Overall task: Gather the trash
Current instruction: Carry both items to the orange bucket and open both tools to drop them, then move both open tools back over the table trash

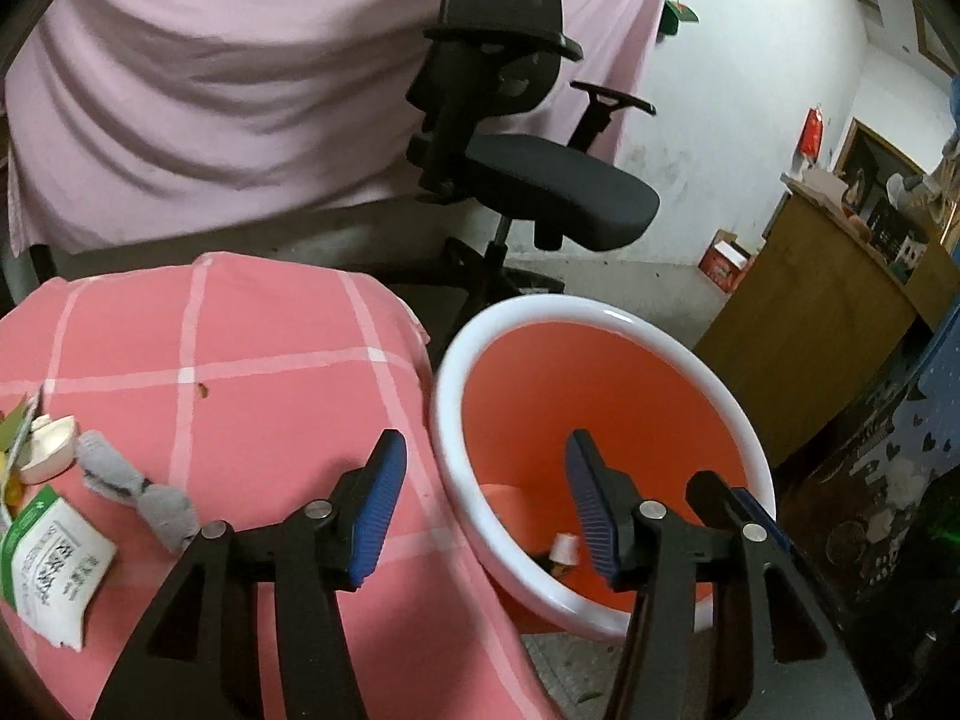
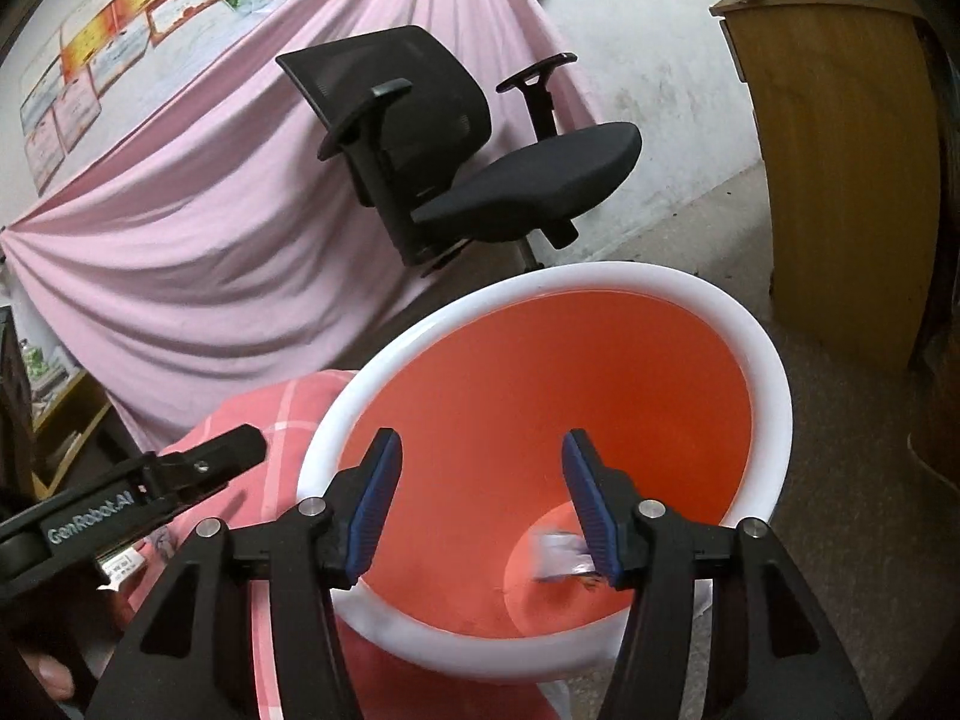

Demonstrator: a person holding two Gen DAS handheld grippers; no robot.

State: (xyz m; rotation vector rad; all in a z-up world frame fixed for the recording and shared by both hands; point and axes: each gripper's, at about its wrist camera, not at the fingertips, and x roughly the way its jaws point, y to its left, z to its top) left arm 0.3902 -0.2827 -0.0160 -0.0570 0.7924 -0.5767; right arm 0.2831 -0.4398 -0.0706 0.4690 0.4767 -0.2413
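I see the bench (image 1: 252, 372) under its pink checked cloth with the orange bin (image 1: 606, 420) just beside its edge, white rim tilted toward me, a small white scrap (image 2: 558, 555) lying on its floor below and between the fingers of my right gripper (image 2: 480, 504), which are spread apart and hold nothing. My left gripper (image 1: 486, 504) also has its fingers wide and empty, straddling the bench edge and bin rim. Left on the cloth are a green-and-white packet (image 1: 51, 564) lying flat, corner toward me, and a grey crumpled wad (image 1: 138, 492), long axis running diagonally toward those fingers, both well left of them.
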